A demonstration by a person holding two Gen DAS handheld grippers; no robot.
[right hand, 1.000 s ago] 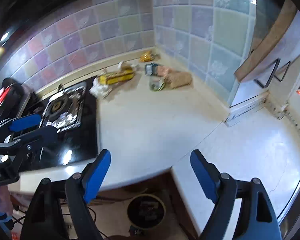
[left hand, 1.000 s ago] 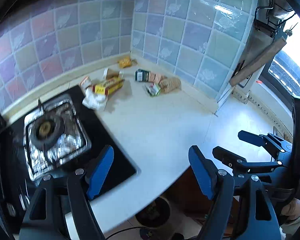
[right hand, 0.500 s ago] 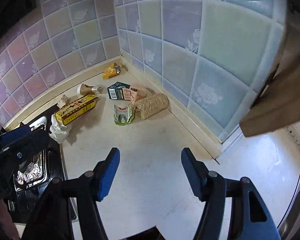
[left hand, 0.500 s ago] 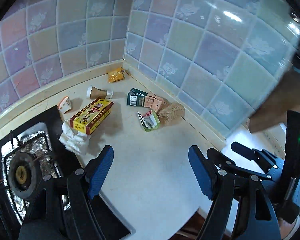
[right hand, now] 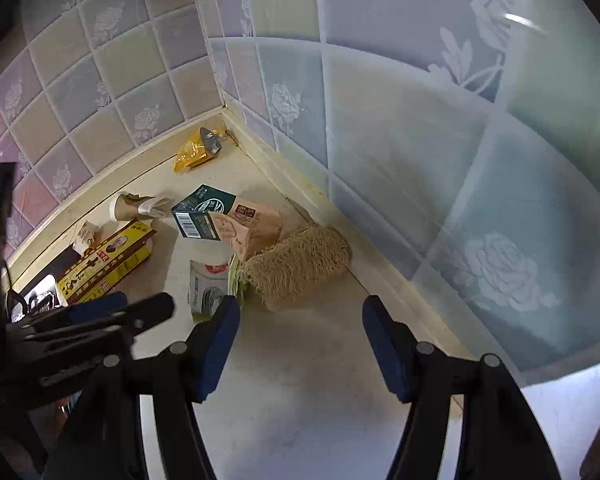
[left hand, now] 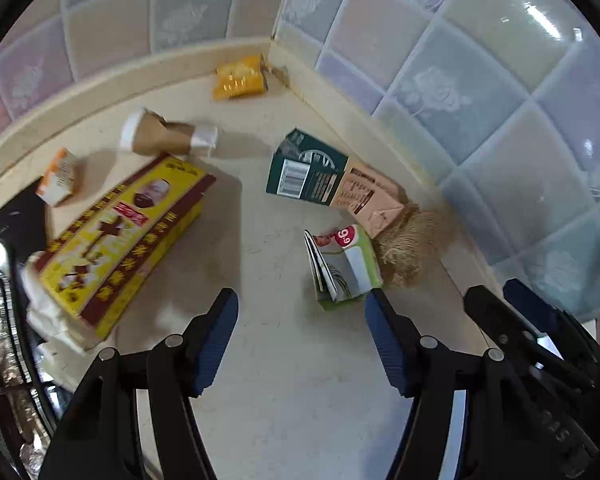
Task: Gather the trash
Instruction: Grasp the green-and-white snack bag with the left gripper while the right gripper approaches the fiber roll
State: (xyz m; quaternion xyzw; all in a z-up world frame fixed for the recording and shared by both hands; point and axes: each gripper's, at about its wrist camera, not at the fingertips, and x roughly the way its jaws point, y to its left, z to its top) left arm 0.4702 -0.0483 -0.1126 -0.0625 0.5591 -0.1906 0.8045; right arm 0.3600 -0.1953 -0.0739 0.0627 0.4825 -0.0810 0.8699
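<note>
A: Nearest to us, what do the two grippers do?

B: The left gripper [left hand: 300,332] hangs over the bare desk [left hand: 284,400] with nothing between its blue pads. Its jaws are closing a little, but they are apart and hold nothing. The right gripper [right hand: 300,336] is also apart and empty, and it points down at the desk.

A: Why are they held so?

B: I think each one aims at a piece of trash. Just in front of the left gripper lies the green carton [left hand: 346,268], flat on its side. In front of the right gripper lies the brown scrubber [right hand: 298,266], close to the tiled wall [right hand: 420,160].

A: And farther?

B: Left of the middle is the long yellow box [left hand: 120,240], resting partly on a white tissue [left hand: 48,320] at the stove edge. Behind the carton is the dark green and pink box [left hand: 324,184], which touches the scrubber. Then a flattened paper cup [left hand: 164,140] and a small orange box [left hand: 58,182]. In the far corner lies the yellow wrapper [left hand: 240,80].

A: So the trash is all pushed toward the corner?

B: Yes, it is loose on the desk, and nothing is lifted yet.
</note>
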